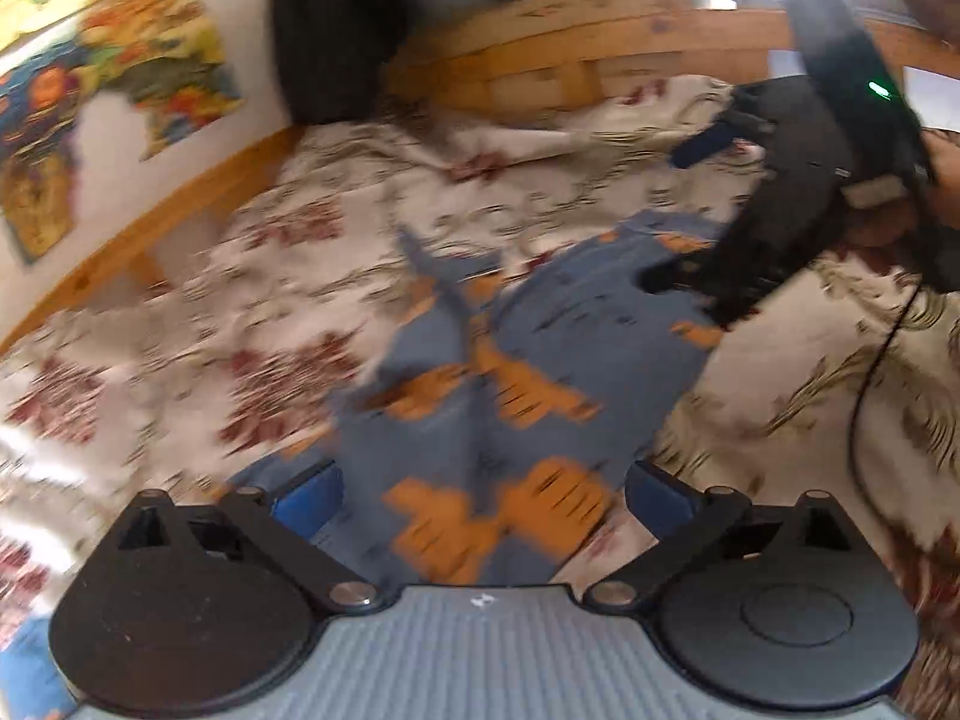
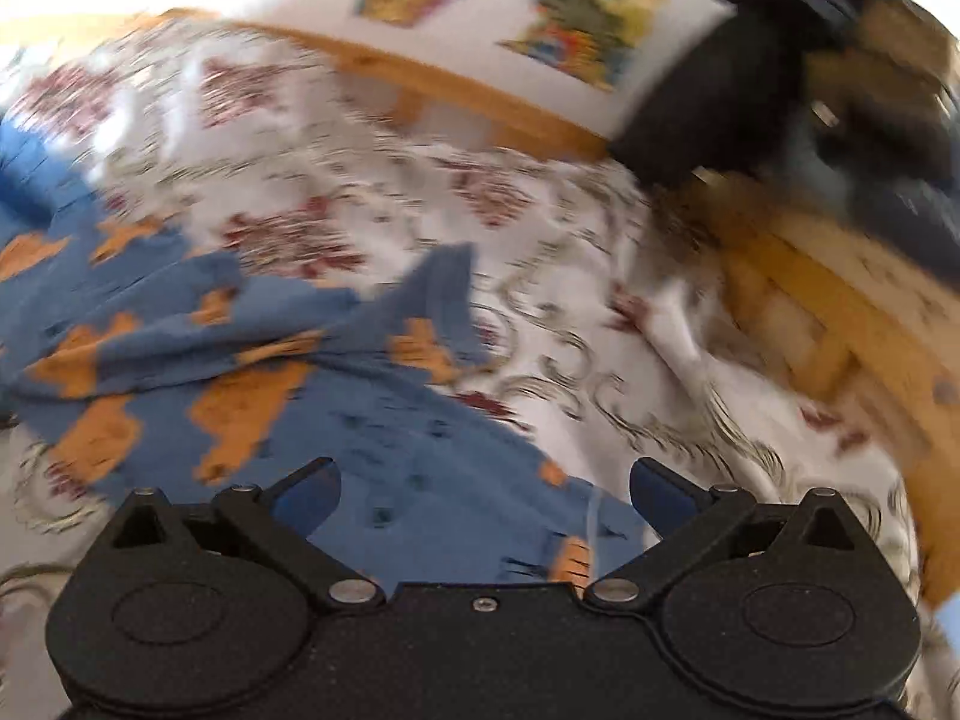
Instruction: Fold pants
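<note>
Ahead of both tongs, largest first: bedspread point(image 1: 198, 312), cream with red flowers, under everything and running to a wooden bed frame point(image 1: 540, 42) beyond.

Pants point(image 1: 510, 360): blue with orange figures, lying rumpled on the bedspread, directly below and between the fingers of each tong; one leg end rises in a loose peak further out.

Left gripper point(image 1: 480, 495): fingers spread apart, nothing held, hovering over the orange-printed cloth.

Right gripper point(image 2: 483, 495): fingers likewise apart and empty, above a plainer blue edge of the pants.

Handling note: I judge this to be the reach before a first grasp. I would lower each tong onto a single hem or waist corner, pinch one layer only, and keep both at equal height so the fold lands square.

View differences: left wrist camera alone shows the other tong's black body, well ahead and to its right; right wrist camera alone shows the pants spreading far to its left. Both are motion-blurred.
</note>
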Demonstrator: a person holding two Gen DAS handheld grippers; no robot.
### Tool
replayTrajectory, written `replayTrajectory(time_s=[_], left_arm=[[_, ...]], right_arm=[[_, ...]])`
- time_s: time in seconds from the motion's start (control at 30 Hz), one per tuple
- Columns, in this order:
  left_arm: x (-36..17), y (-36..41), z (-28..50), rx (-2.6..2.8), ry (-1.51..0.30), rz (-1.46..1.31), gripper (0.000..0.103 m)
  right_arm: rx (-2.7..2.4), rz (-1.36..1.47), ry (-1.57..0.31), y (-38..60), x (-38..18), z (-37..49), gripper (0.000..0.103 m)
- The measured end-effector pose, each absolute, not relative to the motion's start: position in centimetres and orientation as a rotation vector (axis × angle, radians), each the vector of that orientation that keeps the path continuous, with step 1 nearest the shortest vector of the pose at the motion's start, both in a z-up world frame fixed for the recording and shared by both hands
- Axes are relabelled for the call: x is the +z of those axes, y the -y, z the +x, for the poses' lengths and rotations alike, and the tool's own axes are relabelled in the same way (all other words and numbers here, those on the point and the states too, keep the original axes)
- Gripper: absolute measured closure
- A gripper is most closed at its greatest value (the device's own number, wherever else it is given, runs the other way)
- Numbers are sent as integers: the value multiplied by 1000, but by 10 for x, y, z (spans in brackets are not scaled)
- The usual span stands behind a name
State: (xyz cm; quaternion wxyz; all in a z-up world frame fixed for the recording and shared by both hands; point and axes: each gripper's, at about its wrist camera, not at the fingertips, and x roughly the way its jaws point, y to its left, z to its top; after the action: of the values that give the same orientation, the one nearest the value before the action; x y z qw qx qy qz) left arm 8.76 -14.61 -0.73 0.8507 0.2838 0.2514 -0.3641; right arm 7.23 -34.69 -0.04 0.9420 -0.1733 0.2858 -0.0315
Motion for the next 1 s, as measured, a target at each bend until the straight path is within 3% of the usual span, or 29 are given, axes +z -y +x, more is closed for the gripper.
replayTrajectory(time_s=[0.3, 0.63, 1.0], left_arm=[[-33, 204, 104, -847, -612, 560, 1], [-37, 195, 161, -645, -790, 251, 15], [-39, 217, 121, -719, -639, 489, 16]], right_arm=[[-6, -167, -537, 378, -4, 79, 1], [58, -94, -518, 375, -4, 85, 1], [53, -101, -527, 372, -5, 84, 1]])
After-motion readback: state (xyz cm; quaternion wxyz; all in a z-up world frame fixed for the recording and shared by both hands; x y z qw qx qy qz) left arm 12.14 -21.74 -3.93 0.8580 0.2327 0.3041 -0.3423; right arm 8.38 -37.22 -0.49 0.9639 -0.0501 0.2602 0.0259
